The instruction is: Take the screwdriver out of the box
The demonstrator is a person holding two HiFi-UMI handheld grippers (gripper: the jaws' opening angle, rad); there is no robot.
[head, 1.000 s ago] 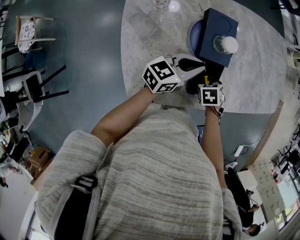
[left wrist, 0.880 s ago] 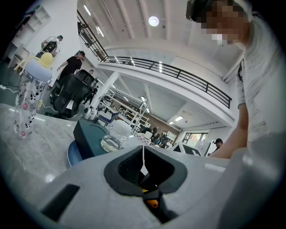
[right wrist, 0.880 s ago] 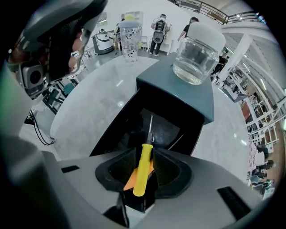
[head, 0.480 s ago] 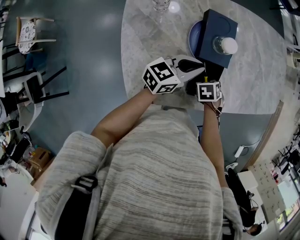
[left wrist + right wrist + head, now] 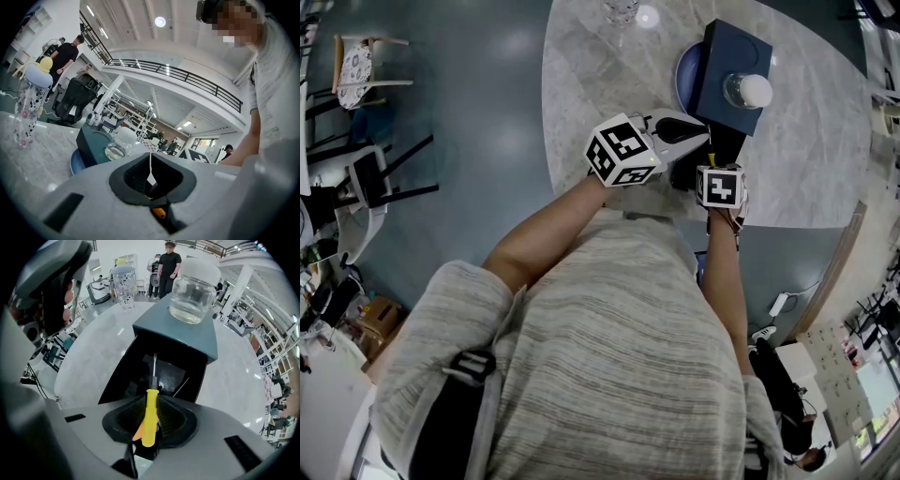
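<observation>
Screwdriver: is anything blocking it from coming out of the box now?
Nothing visible does. The right gripper is shut on the yellow handle of the screwdriver, whose shaft points into the open box. The raised lid, with a jar on it, stands beyond the tip, not across the way back.

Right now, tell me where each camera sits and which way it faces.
Head view: on the person's head, looking steeply down at the table, box and jar; torso and both forearms show.
Left gripper view: on the left gripper, looking level across the table; its shut jaws and the person's arm show.
Right gripper view: on the right gripper, looking down into the open box; its jaws grip the screwdriver.
Shared: all three show the box and jar.
</observation>
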